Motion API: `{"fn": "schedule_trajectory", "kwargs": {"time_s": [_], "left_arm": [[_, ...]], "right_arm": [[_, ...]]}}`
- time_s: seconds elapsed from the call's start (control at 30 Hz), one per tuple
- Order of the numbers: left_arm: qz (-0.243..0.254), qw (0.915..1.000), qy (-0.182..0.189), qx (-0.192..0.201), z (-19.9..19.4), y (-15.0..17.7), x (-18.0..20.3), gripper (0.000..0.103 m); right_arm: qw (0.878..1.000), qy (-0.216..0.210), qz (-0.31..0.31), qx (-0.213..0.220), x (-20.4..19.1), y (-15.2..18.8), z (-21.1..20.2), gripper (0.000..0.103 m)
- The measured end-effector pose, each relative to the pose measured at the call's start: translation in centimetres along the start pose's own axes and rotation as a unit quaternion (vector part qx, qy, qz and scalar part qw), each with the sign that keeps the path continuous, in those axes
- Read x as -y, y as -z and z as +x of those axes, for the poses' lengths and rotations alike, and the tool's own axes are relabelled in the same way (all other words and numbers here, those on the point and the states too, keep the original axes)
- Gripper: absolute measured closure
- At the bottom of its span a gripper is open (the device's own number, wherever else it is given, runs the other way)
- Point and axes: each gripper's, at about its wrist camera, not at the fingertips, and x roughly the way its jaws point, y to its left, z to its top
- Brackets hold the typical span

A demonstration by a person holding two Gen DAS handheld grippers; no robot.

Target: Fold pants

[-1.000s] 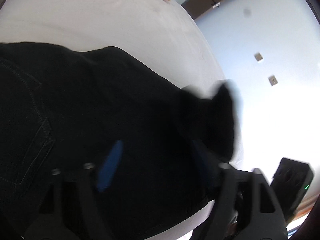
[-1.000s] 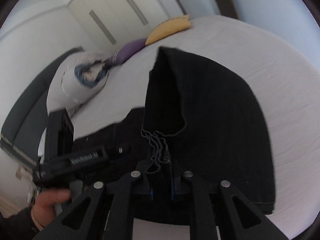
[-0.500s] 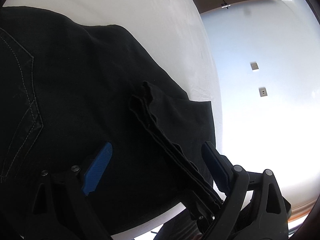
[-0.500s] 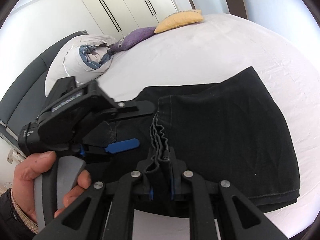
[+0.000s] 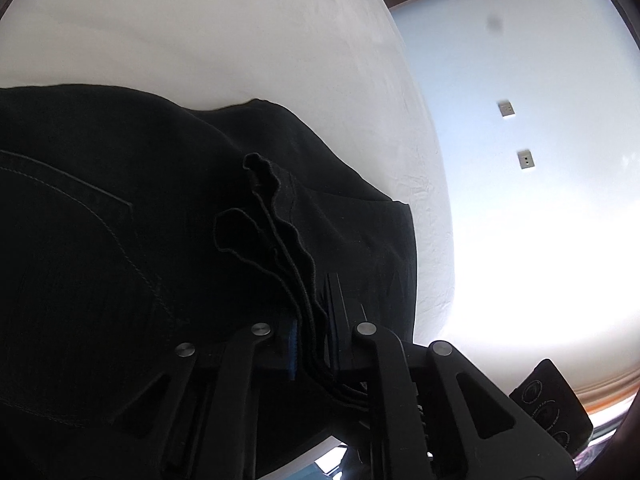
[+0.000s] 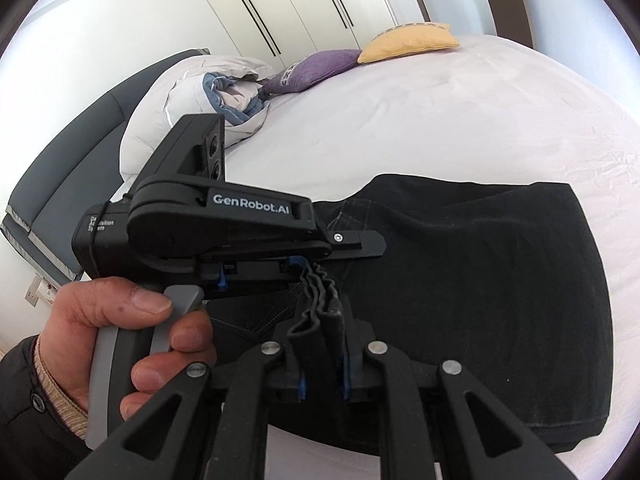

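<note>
The black pants [image 6: 500, 280] lie folded on the white bed, and they fill the left of the left wrist view [image 5: 120, 260]. Their stacked hem edges [image 5: 288, 248] stand up in a ruffled bunch. My left gripper [image 5: 310, 332] is shut on this bunch; it shows from the side in the right wrist view [image 6: 308, 268], held by a hand. My right gripper [image 6: 322, 364] is shut on the same bunch of hems [image 6: 320, 300], just below the left one.
The white bed sheet [image 6: 440, 120] stretches beyond the pants. A yellow cushion [image 6: 408, 42], a purple cushion [image 6: 316, 70] and a bundled duvet [image 6: 208, 96] lie at the far end. A grey headboard [image 6: 52, 196] and wardrobes [image 6: 304, 4] stand behind.
My left gripper was open around the hem bunch half a second ago and has now shut on it. The raised pant legs have come down flat onto the pants.
</note>
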Motion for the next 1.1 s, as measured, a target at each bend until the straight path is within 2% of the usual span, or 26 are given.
{"fn": "schedule_trajectory", "kwargs": {"time_s": [0.2,0.3,0.43,0.47,0.5,0.53,0.57,0.6,0.67,0.73,0.8,0.87,0.9,0.97,1.0,1.03,1.07,1.1], "left_arm": [[0.010,0.9989,-0.046,-0.003,-0.7,-1.1,-1.6,0.094],[0.004,0.9983,-0.057,-0.009,-0.2,-1.2,-2.2,0.093],[0.015,0.9973,-0.069,-0.017,-0.3,0.2,-3.0,0.091],[0.021,0.9966,-0.078,-0.013,-0.7,0.4,-2.6,0.090],[0.036,0.9933,-0.110,0.000,-1.5,0.5,-2.0,0.090],[0.047,0.9891,-0.139,0.013,-2.1,0.6,-1.7,0.090],[0.057,0.9853,-0.159,0.025,-3.4,1.1,-1.3,0.090],[0.062,0.9827,-0.170,0.041,-4.4,1.3,-0.8,0.090],[0.072,0.9820,-0.161,0.067,-5.6,1.8,0.7,0.090],[0.101,0.9827,-0.134,0.079,-5.5,2.7,3.3,0.090],[0.131,0.9835,-0.104,0.068,-3.9,3.8,6.0,0.090],[0.163,0.9826,-0.080,0.039,-1.0,5.3,8.1,0.090],[0.175,0.9810,-0.080,0.025,0.6,5.9,8.6,0.090],[0.186,0.9762,-0.111,0.008,3.3,6.9,8.6,0.090],[0.187,0.9737,-0.130,0.001,6.6,7.5,8.8,0.090],[0.181,0.9713,-0.154,-0.005,7.9,7.7,8.4,0.090],[0.167,0.9739,-0.154,-0.007,8.8,7.8,8.0,0.090],[0.151,0.9792,-0.136,-0.001,8.7,8.0,7.5,0.090]], "right_arm": [[0.999,-0.004,0.004,-0.033,-0.8,0.5,3.5,0.088],[0.998,-0.001,0.008,-0.056,-0.8,0.8,5.3,0.086],[0.997,-0.013,0.015,-0.079,-0.4,1.4,6.5,0.080],[0.996,-0.026,0.024,-0.085,0.0,1.3,6.1,0.073],[0.994,-0.041,0.037,-0.095,0.4,1.3,5.4,0.067],[0.992,-0.057,0.054,-0.102,1.0,1.2,4.3,0.054],[0.990,-0.073,0.070,-0.101,1.8,1.1,2.9,0.049],[0.988,-0.091,0.080,-0.093,2.6,1.0,1.4,0.049],[0.987,-0.115,0.091,-0.064,5.0,0.0,-1.8,0.049],[0.984,-0.137,0.112,-0.027,8.7,-1.4,-4.4,0.049],[0.974,-0.171,0.150,-0.010,12.8,-3.1,-5.1,0.048],[0.959,-0.205,0.194,-0.024,16.7,-4.8,-4.0,0.046],[0.952,-0.223,0.208,-0.031,18.2,-5.6,-3.2,0.046],[0.938,-0.256,0.233,-0.036,20.8,-6.9,-1.2,0.046],[0.930,-0.266,0.249,-0.039,22.2,-7.3,-0.1,0.044],[0.924,-0.268,0.269,-0.052,23.0,-8.0,1.8,0.035],[0.918,-0.259,0.289,-0.074,24.0,-7.7,3.2,0.032],[0.911,-0.256,0.308,-0.096,24.7,-7.0,4.2,0.033]]}}
